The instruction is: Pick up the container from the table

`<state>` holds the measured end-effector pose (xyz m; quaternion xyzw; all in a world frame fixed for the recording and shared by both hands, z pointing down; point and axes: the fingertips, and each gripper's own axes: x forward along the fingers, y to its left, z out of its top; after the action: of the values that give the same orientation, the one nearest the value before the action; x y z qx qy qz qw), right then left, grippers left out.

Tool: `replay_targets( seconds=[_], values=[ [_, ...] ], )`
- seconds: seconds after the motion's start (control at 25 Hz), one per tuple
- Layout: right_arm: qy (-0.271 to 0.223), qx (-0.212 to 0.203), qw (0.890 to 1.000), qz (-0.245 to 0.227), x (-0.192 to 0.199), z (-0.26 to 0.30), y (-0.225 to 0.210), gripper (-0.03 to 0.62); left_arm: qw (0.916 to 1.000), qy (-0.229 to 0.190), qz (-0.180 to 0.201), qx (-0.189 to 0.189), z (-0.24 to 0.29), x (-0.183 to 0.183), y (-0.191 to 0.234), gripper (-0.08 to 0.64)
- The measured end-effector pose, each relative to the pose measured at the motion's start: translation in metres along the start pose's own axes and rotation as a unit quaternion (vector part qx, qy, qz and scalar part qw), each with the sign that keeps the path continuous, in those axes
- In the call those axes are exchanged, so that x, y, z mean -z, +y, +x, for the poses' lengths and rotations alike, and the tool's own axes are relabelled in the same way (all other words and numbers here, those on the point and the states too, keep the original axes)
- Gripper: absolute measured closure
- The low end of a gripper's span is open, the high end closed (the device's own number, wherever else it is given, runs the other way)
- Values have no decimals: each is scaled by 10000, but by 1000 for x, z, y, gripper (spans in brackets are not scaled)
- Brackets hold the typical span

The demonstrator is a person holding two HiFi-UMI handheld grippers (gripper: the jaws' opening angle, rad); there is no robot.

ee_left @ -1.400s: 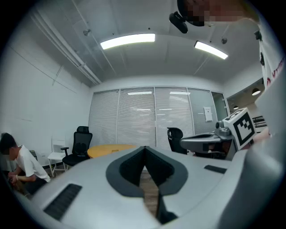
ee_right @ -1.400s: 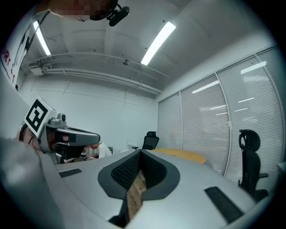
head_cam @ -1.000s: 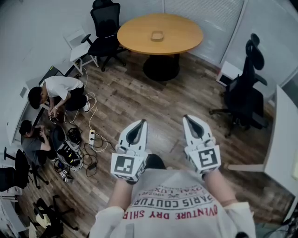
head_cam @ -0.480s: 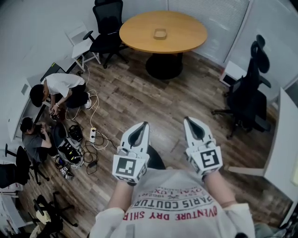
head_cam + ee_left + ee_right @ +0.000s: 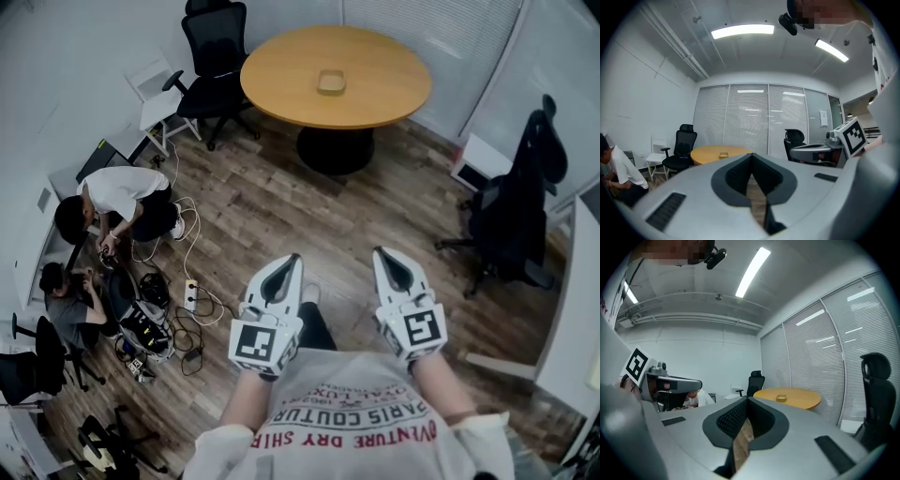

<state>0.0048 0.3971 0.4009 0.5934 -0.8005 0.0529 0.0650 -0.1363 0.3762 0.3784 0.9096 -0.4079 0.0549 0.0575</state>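
The container [image 5: 330, 82] lies on the table [image 5: 281, 75], well ahead of the left gripper [image 5: 287, 265] and the right gripper [image 5: 386, 260]. One chair [image 5: 214, 47] stands left of the table, a second chair [image 5: 511, 211] to its right.

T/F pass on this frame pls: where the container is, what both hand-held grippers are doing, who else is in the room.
1. The container sits on the round table. True.
2. The left hand-held gripper holds the container. False: its jaws are together on nothing, well short of the table.
3. The right hand-held gripper hangs over the tabletop. False: it is over the wooden floor, jaws together and empty.
4. A person in a white top is bent low over the floor at the head view's left. True.
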Motion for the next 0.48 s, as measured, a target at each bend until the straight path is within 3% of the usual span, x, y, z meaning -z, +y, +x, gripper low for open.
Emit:
replay_targets(
  seconds=[0.48],
  values=[
    [21,436,9989,-184,-50,171,-26,592,9988,-135,18,460,121,-45,148,559]
  ],
)
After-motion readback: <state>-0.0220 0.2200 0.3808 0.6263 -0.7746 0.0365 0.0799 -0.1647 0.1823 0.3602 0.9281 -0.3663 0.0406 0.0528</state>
